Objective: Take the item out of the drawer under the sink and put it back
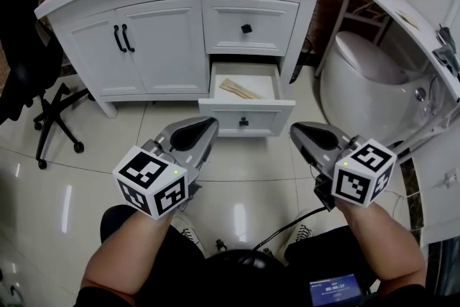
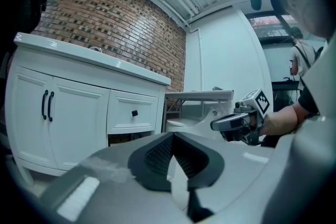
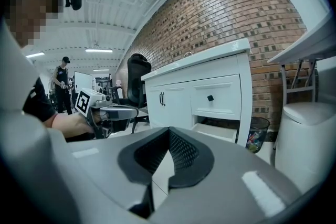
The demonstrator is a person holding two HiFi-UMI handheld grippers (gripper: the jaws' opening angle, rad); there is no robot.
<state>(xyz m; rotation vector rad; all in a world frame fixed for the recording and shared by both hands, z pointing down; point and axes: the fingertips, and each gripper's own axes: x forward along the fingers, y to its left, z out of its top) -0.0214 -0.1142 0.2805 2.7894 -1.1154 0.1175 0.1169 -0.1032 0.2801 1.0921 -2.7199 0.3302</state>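
We note the drawer (image 1: 246,118) at centre frame is open, with the tan item (image 1: 240,89) inside. Left gripper (image 1: 206,127) and right gripper (image 1: 298,131) hover below, jaws clenched empty. We judge lifting out remains.

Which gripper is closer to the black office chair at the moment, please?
Left. The left gripper hangs by the left corner of the open drawer, on the side of the black office chair; the right gripper is by the drawer's right corner, farther from the chair.
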